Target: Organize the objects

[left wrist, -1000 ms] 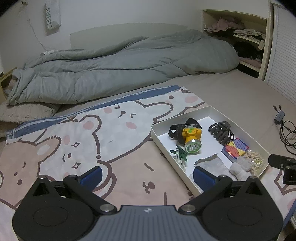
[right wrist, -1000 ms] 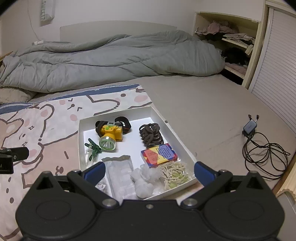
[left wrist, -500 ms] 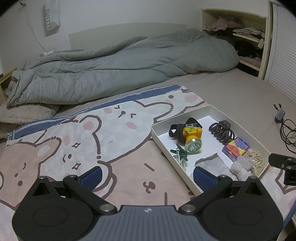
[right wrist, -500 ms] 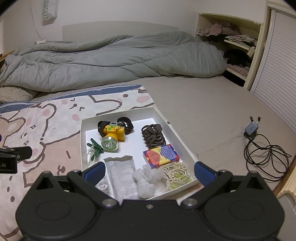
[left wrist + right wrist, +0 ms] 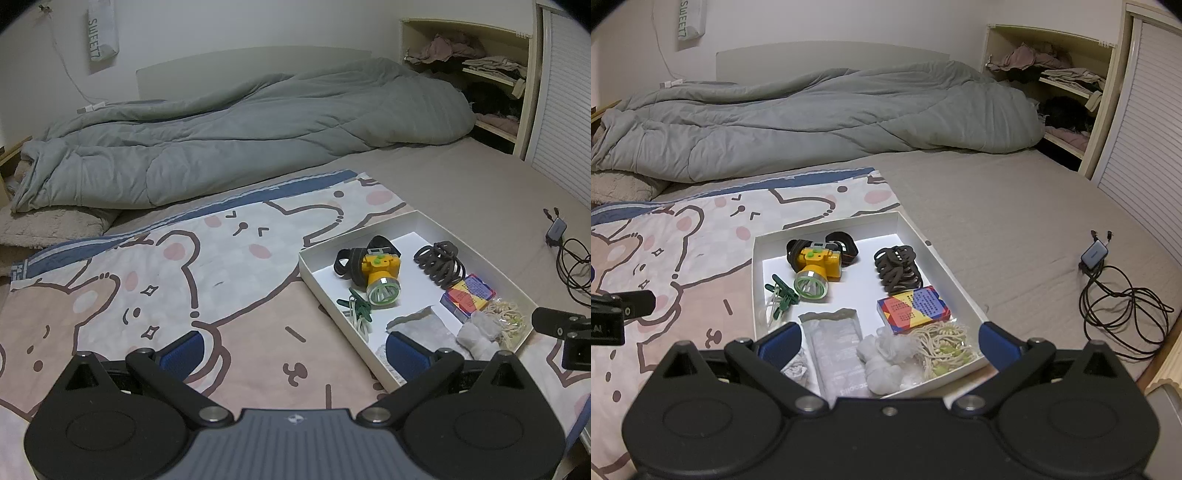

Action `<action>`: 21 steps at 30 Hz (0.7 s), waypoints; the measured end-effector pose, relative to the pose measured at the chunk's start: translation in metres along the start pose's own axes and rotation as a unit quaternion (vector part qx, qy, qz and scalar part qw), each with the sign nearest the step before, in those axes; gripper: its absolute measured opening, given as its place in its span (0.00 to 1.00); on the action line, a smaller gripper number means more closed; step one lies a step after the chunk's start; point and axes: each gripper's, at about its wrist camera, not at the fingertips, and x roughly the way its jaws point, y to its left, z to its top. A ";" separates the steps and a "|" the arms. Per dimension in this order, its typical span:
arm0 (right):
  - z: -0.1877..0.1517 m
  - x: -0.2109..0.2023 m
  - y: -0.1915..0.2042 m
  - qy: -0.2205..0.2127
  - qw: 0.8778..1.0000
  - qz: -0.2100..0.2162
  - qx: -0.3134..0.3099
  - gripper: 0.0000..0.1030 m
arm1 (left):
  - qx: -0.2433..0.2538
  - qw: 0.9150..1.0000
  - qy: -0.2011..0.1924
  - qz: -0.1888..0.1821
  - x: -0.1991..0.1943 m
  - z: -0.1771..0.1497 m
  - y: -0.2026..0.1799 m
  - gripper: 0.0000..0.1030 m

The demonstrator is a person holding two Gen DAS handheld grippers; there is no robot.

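Note:
A shallow white box [image 5: 758, 266] [image 5: 321, 284] lies on a bear-print blanket [image 5: 147, 280]. Inside it are a yellow headlamp [image 5: 816, 267] [image 5: 380, 273], black hair ties [image 5: 895, 267] [image 5: 441, 260], green clips [image 5: 783, 295] [image 5: 358, 306], a colourful card box [image 5: 912, 308] [image 5: 467, 297], rubber bands [image 5: 942, 341], white cotton balls [image 5: 882, 362] and a clear packet [image 5: 836, 343]. My right gripper [image 5: 888, 339] hovers open over the box's near end. My left gripper [image 5: 293, 349] is open over the blanket, its right finger [image 5: 404, 350] above the box's near corner.
A rumpled grey duvet [image 5: 240, 136] fills the far side of the bed. A charger with a coiled black cable [image 5: 1108, 291] lies on the beige sheet to the right. Shelves with folded clothes [image 5: 1056, 85] and a slatted door stand at the far right.
Both grippers have drifted slightly, and the box sits a little further right in the right wrist view. Nothing was taken hold of or let go.

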 end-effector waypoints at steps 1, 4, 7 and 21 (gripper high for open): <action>0.000 0.000 0.000 0.000 1.000 0.000 0.000 1.00 | 0.000 1.000 0.000 0.000 0.000 0.000 0.000 1.00; 0.000 0.000 0.000 0.000 1.000 0.000 0.000 1.00 | -0.001 1.000 0.000 0.000 -0.001 0.000 0.000 1.00; 0.000 0.000 0.000 0.000 1.000 0.000 0.000 1.00 | -0.004 1.000 0.001 0.001 -0.001 0.000 0.000 1.00; -0.001 0.001 0.001 0.001 1.000 0.001 0.000 1.00 | -0.007 1.000 0.001 -0.002 -0.002 -0.001 0.001 1.00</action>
